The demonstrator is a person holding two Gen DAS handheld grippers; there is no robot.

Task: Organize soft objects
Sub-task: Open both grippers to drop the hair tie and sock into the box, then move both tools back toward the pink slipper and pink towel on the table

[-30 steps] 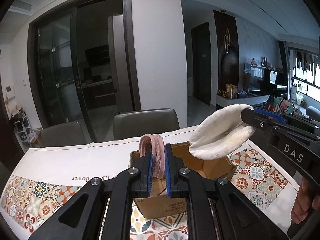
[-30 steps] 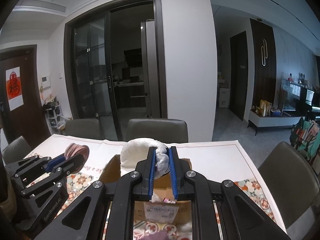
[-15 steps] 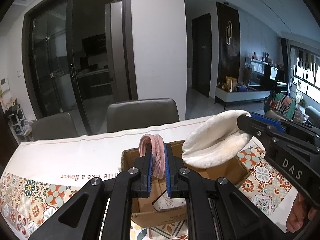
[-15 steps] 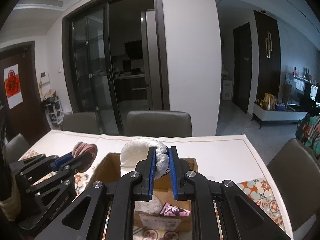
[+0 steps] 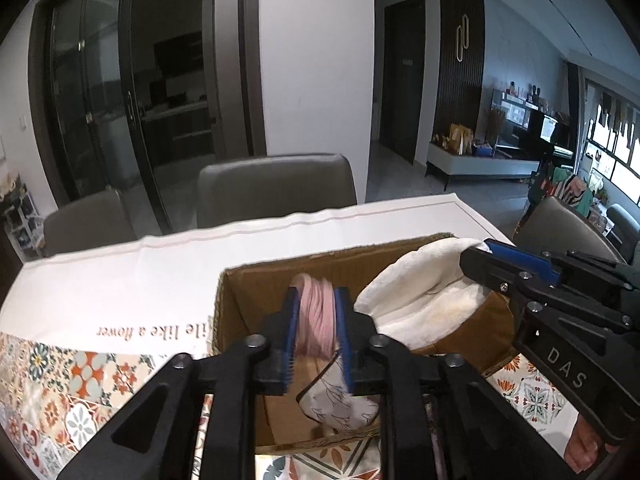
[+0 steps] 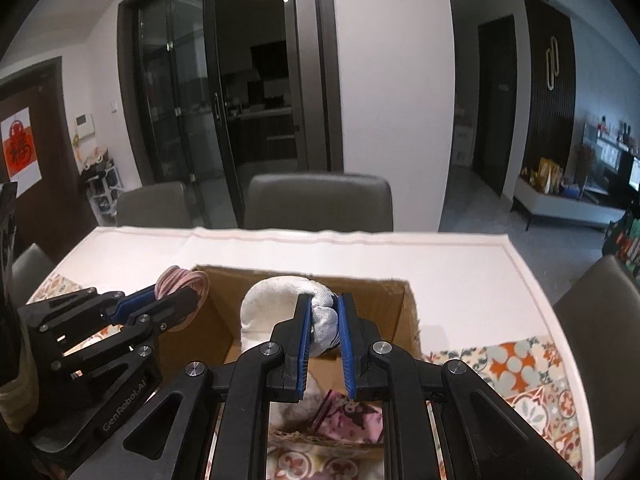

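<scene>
An open cardboard box [image 5: 256,280] [image 6: 404,312] stands on the table. My left gripper [image 5: 316,328] is shut on a pink ribbed soft item [image 5: 318,320], held over the box's left part; it also shows in the right wrist view [image 6: 182,282]. My right gripper [image 6: 324,320] is shut on a white fluffy soft item [image 6: 272,304], held over the box's middle; it shows in the left wrist view [image 5: 424,300] at the box's right side. A white patterned fabric piece [image 5: 340,400] and a pink patterned one [image 6: 352,420] lie inside the box.
The table has a white cloth with lettering [image 5: 120,280] and a patterned tile border [image 5: 60,380]. Grey chairs [image 5: 276,188] [image 6: 320,200] stand at the far edge, another at the right [image 6: 600,304]. Glass doors and a wall lie behind.
Both grippers have moved forward and down with their soft items, from above the box to just over its opening. Both stay shut.
</scene>
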